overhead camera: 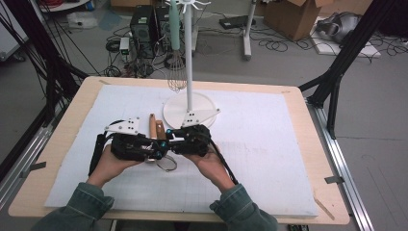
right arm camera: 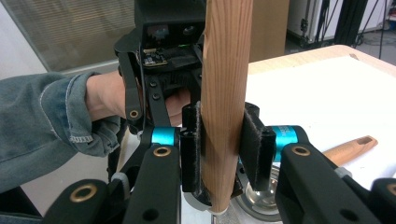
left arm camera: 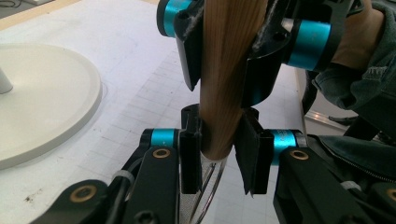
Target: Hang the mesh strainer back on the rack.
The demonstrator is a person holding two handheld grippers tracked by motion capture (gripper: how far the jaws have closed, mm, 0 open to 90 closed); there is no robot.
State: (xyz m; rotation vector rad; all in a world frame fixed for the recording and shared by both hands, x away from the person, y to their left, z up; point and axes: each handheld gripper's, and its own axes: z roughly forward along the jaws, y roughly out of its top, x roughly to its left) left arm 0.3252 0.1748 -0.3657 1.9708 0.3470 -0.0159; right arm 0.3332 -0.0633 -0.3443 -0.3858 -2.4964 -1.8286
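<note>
Both tools, left (overhead camera: 159,147) and right (overhead camera: 171,137), pinch one wooden-handled whisk (left arm camera: 227,70) between them, low over the table (overhead camera: 269,144). Hanging it on the stand (overhead camera: 189,57) beside another whisk (overhead camera: 176,72) seems left.

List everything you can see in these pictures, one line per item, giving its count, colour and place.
Table: one, light wood, under everything.
Mat: one, white, covering the tabletop.
Hanging stand: one, white, round base at the mat's far middle.
Hanging whisk: one, teal handle and metal wires, on the stand.
Wooden-handled whisk: one, brown handle and metal wires, gripped upright between both grippers.
Loose wooden handle: one, brown, lying on the mat; its head is unclear.
Cardboard box: one, brown, on the floor beyond the table.
Left gripper: one, black and teal, shut on the handle's lower end.
Right gripper: one, black and teal, shut on the same handle.
Hands: two, in denim sleeves, holding the grippers.
</note>
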